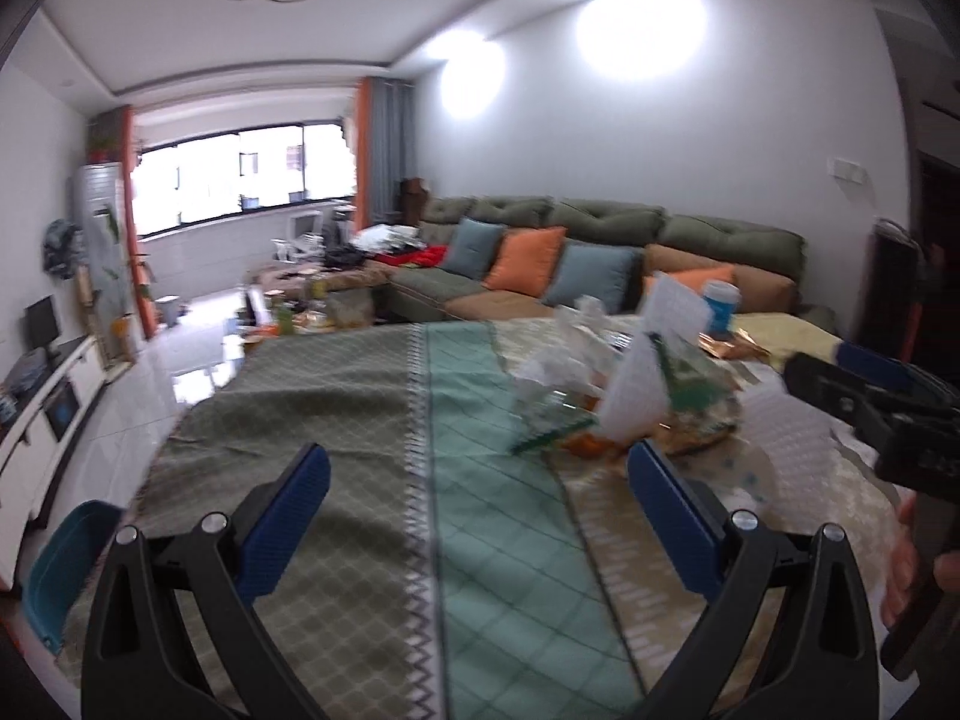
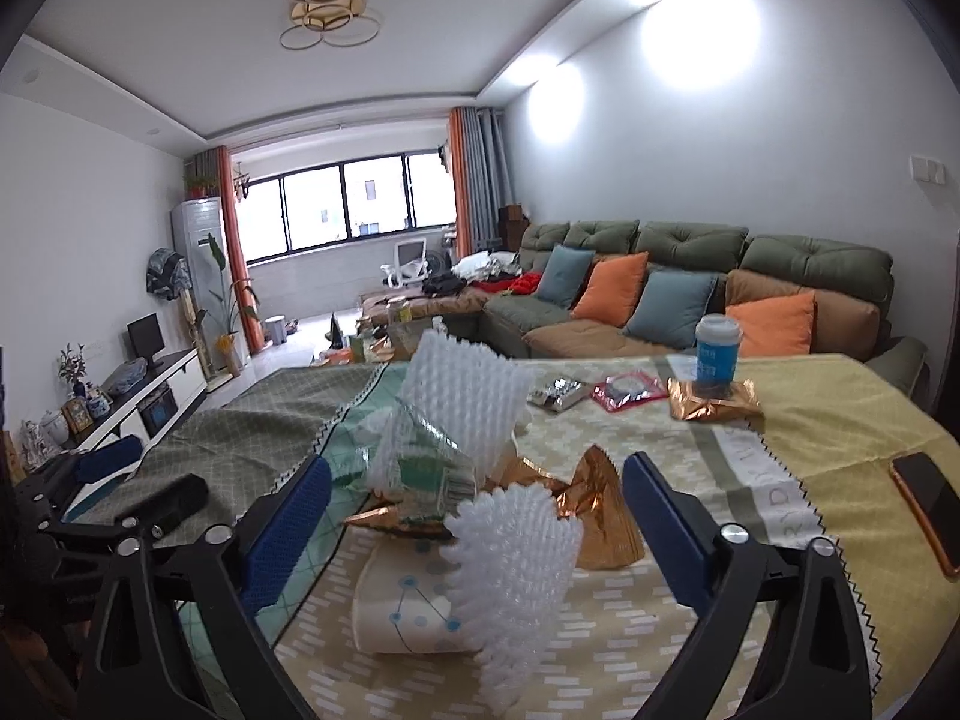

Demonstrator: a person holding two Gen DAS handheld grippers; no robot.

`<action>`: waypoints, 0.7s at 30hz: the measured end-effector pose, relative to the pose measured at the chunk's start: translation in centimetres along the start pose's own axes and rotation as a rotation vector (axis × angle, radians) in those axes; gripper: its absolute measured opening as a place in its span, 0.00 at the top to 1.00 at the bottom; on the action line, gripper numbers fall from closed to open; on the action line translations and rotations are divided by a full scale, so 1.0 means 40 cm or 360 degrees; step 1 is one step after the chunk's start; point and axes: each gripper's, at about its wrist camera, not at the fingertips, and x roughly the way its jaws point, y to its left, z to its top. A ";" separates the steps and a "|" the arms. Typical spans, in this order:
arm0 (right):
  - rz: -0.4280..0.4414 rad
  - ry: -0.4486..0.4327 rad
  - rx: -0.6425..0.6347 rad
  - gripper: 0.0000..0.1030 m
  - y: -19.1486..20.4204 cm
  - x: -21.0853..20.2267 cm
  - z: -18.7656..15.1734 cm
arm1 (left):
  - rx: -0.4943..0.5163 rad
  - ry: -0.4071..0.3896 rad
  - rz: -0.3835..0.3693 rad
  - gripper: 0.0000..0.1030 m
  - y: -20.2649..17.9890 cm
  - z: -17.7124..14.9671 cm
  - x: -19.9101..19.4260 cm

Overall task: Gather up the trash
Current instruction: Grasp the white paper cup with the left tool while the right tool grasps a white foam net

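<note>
Trash pile point(image 2: 480, 480) sits mid-table on the patchwork tablecloth point(image 2: 840, 408), on the cream brick-patterned panel beside the teal strip. It's a loose heap: two white foam net sleeves point(image 2: 516, 576), one standing up behind, one drooping in front; crumpled copper foil wrapper point(image 2: 594, 510); clear plastic packaging with green print point(image 2: 426, 468); a paper cup on its side point(image 2: 408, 606) with blue dots.

Right gripper point(image 2: 477, 516) is spread wide, nothing between the blue pads, pile framed between them but not touched. Left gripper point(image 1: 477, 510) is also wide open and empty, over bare cloth; the pile lies ahead and to its right.

Further back: blue cup point(image 2: 717, 354) on another foil wrapper, red packet point(image 2: 627, 390), silver packet point(image 2: 558, 393). Phone point(image 2: 930, 504) near the right edge.
</note>
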 end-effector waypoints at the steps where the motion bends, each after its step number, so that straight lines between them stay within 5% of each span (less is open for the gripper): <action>1: 0.0015 0.0031 0.0013 0.17 -0.013 0.007 -0.003 | 0.0027 0.0024 -0.0050 0.03 -0.016 -0.001 0.012; 6: 0.0071 0.0175 0.0078 0.47 -0.056 0.029 -0.033 | 0.0131 0.0123 -0.0284 0.17 -0.087 -0.007 0.060; 10: 0.0111 0.0210 0.0112 0.58 -0.083 0.020 -0.044 | 0.0116 0.0274 -0.0565 0.21 -0.123 -0.023 0.099; 14: 0.0166 0.0228 0.0128 0.85 -0.096 0.021 -0.042 | 0.0055 0.0427 -0.0729 0.33 -0.139 -0.039 0.147; 19: 0.0196 0.0216 0.0156 0.88 -0.108 0.017 -0.031 | -0.0093 0.0588 -0.0890 0.53 -0.127 -0.059 0.211; 21: 0.0210 0.0210 0.0168 0.88 -0.112 0.013 -0.025 | -0.0154 0.0630 -0.0956 0.70 -0.122 -0.070 0.232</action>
